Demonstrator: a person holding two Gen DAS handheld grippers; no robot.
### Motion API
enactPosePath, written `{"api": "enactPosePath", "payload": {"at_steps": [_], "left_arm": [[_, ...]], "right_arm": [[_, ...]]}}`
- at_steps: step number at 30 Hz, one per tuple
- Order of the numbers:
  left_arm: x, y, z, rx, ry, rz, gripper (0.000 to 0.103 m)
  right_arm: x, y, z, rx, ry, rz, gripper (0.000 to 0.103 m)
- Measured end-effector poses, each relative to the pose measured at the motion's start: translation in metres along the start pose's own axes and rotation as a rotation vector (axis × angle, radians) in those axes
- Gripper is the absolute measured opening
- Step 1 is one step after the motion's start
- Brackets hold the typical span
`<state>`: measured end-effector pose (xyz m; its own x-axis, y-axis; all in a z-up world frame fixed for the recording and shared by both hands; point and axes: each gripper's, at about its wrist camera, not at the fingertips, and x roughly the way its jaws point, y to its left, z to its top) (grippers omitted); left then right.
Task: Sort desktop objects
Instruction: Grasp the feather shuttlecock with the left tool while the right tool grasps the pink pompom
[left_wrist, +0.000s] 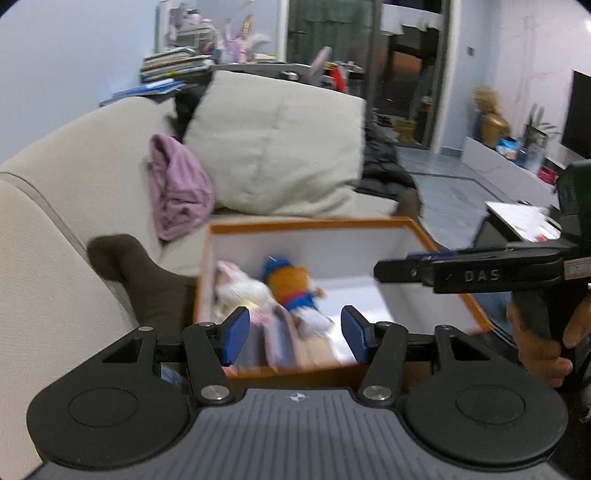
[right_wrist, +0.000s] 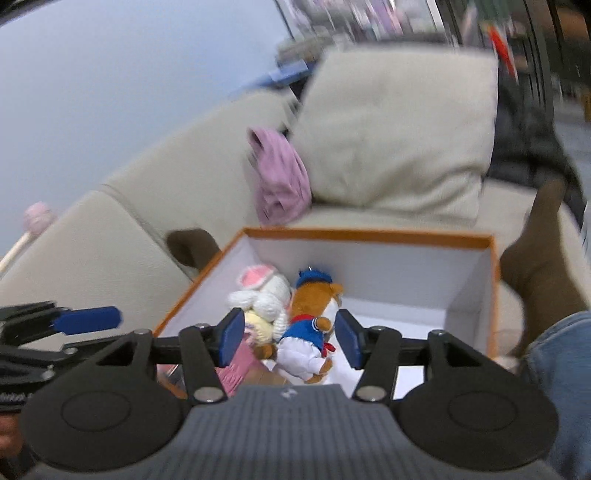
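Right gripper (right_wrist: 290, 339): jaws apart, empty, above the box.
Sailor bear (right_wrist: 312, 325): lying in the orange box (right_wrist: 369, 234), just beyond the pads.
Left gripper (left_wrist: 295, 334): open, empty.
White bunny (right_wrist: 264, 291): left of the bear.

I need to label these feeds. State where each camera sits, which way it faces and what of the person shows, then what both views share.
Left wrist: on the left gripper, facing slightly downward over the orange box toward the sofa; the right gripper and the hand holding it show at right.
Right wrist: on the right gripper, facing the same way; the left gripper shows at left, a jeans leg at right.
Shared: box, sailor bear plush, white bunny plush, cream cushion, pink cloth.
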<state>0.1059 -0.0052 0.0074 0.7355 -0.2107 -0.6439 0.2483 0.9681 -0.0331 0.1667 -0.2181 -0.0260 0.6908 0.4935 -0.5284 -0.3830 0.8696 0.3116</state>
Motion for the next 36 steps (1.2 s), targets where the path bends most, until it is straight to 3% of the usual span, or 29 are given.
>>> {"api": "enactPosePath", "payload": {"at_steps": [2,7,11,13,19,22,25,26,27,34,36], "left_arm": [[-0.005,-0.01,-0.012,0.004,0.014,-0.023,0.064],[0.007,-0.02,-0.044,-0.06,0.089,-0.049,0.064],[0.031,-0.019,-0.062,-0.109,0.146,-0.087,0.066],[0.047,-0.021,-0.069,-0.125,0.188,-0.072,0.066],[0.076,-0.032,-0.082,-0.136,0.216,-0.041,0.065],[0.086,-0.033,-0.087,-0.131,0.223,-0.027,0.048],[0.093,-0.03,-0.093,-0.154,0.228,-0.05,0.025],[0.094,-0.027,-0.094,-0.169,0.226,-0.059,0.01],[0.095,-0.025,-0.095,-0.177,0.224,-0.067,0.004],[0.058,-0.018,-0.093,-0.195,0.131,-0.105,0.0],[0.041,-0.017,-0.09,-0.192,0.096,-0.104,0.0]], "right_arm": [[-0.022,-0.003,-0.013,-0.023,-0.013,-0.031,0.057],[-0.056,-0.016,-0.055,0.001,0.056,-0.097,0.057],[-0.059,-0.029,-0.085,0.08,0.134,-0.107,0.057],[-0.058,-0.03,-0.098,0.099,0.176,-0.121,0.057],[-0.057,-0.008,-0.123,0.029,0.226,-0.11,0.057],[-0.053,0.002,-0.129,-0.015,0.243,-0.101,0.057],[-0.05,0.008,-0.135,-0.043,0.267,-0.09,0.057],[-0.05,0.009,-0.136,-0.049,0.275,-0.088,0.057],[-0.048,0.011,-0.138,-0.054,0.287,-0.085,0.057],[-0.033,0.016,-0.148,-0.102,0.334,-0.094,0.057],[-0.03,0.018,-0.15,-0.119,0.336,-0.092,0.064]]}}
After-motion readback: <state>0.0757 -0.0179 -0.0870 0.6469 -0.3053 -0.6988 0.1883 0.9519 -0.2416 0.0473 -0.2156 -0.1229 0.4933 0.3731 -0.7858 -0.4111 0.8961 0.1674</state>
